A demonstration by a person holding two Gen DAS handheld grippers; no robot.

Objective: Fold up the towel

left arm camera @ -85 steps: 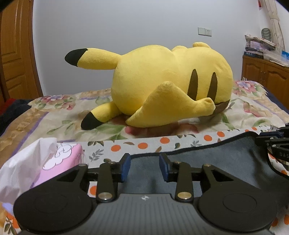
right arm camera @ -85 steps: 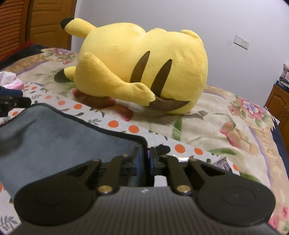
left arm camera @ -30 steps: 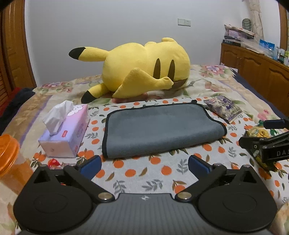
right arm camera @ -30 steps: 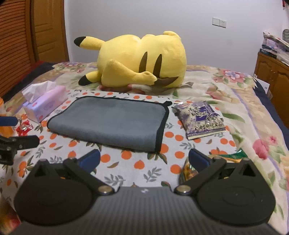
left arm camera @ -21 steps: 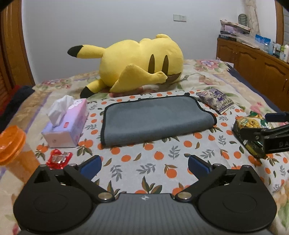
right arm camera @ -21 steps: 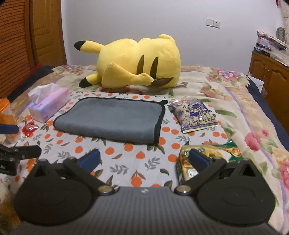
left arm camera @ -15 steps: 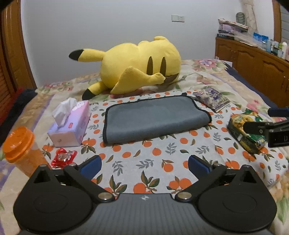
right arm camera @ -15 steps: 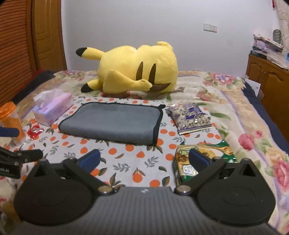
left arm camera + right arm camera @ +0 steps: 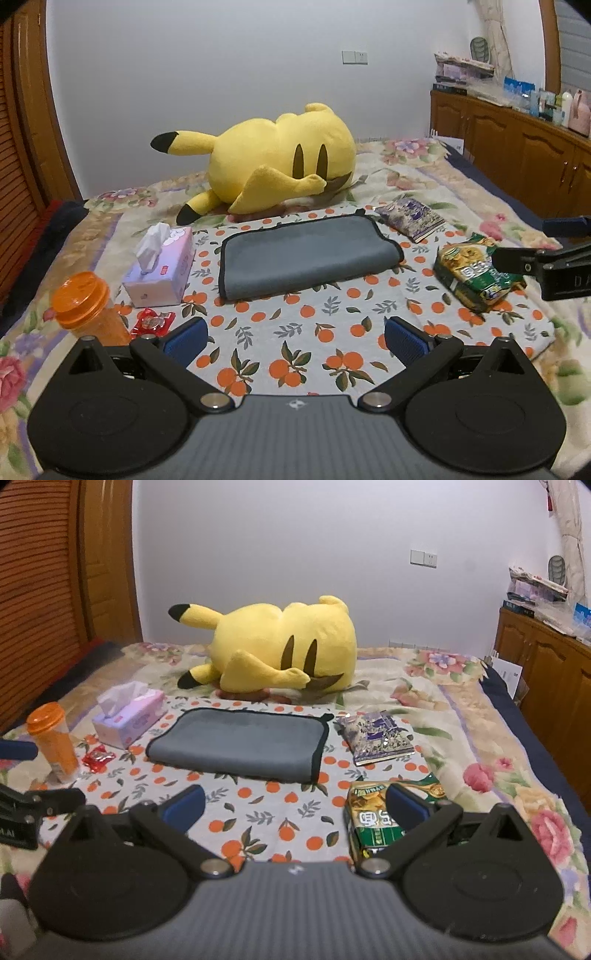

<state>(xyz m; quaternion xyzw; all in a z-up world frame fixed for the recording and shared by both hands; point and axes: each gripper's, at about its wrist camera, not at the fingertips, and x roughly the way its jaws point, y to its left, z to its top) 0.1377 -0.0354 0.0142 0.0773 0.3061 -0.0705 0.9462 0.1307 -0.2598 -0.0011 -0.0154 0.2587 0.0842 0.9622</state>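
A bed (image 9: 461, 192) carries an orange-print cloth (image 9: 295, 332), with a folded grey towel (image 9: 306, 254) lying flat near the cloth's far edge. The left gripper (image 9: 295, 338) and right gripper (image 9: 295, 805) hover over the near edge, well short of the towel. Both have their fingers spread wide, holding nothing.

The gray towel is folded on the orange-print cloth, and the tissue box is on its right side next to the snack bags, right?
Not quite. The tissue box sits on the left side of the folded gray towel, near the orange bottle. The snack bags are on the right. The left wrist view shows it.
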